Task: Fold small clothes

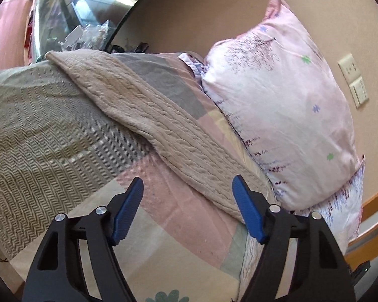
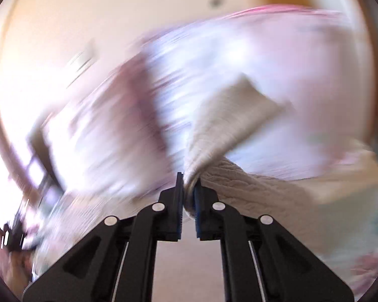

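Note:
A beige cable-knit garment [image 1: 148, 115] lies stretched diagonally across the patchwork bedcover [image 1: 50, 130] in the left wrist view. My left gripper [image 1: 187, 186] is open and empty, hovering just above the bedcover, with its right finger next to the garment's near end. In the blurred right wrist view, my right gripper [image 2: 189, 183] is shut on a bunched part of the beige garment [image 2: 229, 115], which fans out upward and to the right from the jaws.
A pink floral pillow [image 1: 284, 100] leans against the tan wall at the right, with wall switches [image 1: 354, 79] beside it. A wooden bed rail [image 1: 375, 216] runs at the lower right. Clutter sits beyond the bed at the upper left [image 1: 83, 35].

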A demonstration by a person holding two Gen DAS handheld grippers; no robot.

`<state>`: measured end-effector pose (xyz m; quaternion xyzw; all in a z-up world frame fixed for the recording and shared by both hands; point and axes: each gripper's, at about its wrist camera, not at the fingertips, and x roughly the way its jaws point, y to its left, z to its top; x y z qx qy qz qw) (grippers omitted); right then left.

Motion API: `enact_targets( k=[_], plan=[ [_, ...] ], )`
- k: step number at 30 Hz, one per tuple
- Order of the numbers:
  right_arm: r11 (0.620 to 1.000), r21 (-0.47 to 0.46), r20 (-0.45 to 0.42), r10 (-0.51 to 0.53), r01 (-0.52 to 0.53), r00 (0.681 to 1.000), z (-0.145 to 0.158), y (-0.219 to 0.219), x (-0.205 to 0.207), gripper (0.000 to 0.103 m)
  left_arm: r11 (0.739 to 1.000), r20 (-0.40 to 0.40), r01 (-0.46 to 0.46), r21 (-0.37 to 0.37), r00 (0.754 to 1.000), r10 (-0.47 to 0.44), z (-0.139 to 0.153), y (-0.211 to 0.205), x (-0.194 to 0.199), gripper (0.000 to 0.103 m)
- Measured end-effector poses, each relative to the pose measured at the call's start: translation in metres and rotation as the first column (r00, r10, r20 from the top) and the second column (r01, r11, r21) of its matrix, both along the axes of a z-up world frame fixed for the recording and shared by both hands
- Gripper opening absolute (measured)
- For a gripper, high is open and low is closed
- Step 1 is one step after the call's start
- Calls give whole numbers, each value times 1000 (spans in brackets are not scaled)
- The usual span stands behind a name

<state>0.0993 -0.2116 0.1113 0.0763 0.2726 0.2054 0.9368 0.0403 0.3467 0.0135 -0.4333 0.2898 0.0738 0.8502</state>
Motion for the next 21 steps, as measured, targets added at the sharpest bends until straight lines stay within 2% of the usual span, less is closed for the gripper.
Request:
enact_targets(
  k=[1, 2, 3, 5, 7, 9, 11, 12, 15, 17, 18, 21],
  plan=[
    [994, -48, -81, 93, -97, 992, -19, 39, 6, 45, 1000, 1, -21, -17, 1000, 21, -2, 6, -1, 71],
    [983, -80, -140, 153, -165, 978, -34, 66, 7, 51, 999, 0, -43, -32, 999, 43, -4, 12, -2, 68],
    [975, -97, -167, 184, -202, 969, -45, 83, 5, 52, 997, -5, -64, -46, 998, 64, -6, 19, -3, 67],
    [974, -86, -171, 193, -209, 966, -52, 89, 0, 57, 991, -11, -102, -90, 995, 102, -11, 34, -5, 65],
    [985, -42, -165, 160, -169, 973, -49, 73, -4, 75, 981, -20, -146, -126, 989, 145, -17, 51, -5, 64],
    [993, -18, -158, 110, -114, 981, -42, 52, -2, 79, 972, -37, -186, -144, 982, 183, -23, 67, -2, 61],
    [998, -13, -148, 51, -53, 988, -32, 33, -5, 82, 960, -50, -214, -181, 977, 208, -31, 82, 4, 53],
    [1000, -10, -146, 24, -25, 989, -32, 23, -4, 84, 953, -51, -225, -201, 974, 219, -32, 88, 7, 52],
    [1000, 12, -151, -25, 27, 988, -31, 0, -8, 85, 923, -61, -272, -272, 962, 265, -39, 109, 14, 47],
    [998, 31, -154, -43, 48, 987, -32, -10, -11, 86, 903, -82, -306, -301, 952, 295, -45, 121, 17, 35],
    [998, 36, -154, -50, 56, 987, -34, -15, -13, 86, 899, -87, -313, -305, 950, 301, -46, 125, 18, 33],
    [996, 40, -151, -67, 74, 986, -38, -28, -21, 87, 909, -82, -302, -286, 953, 291, -43, 128, 27, 15]
  ],
)
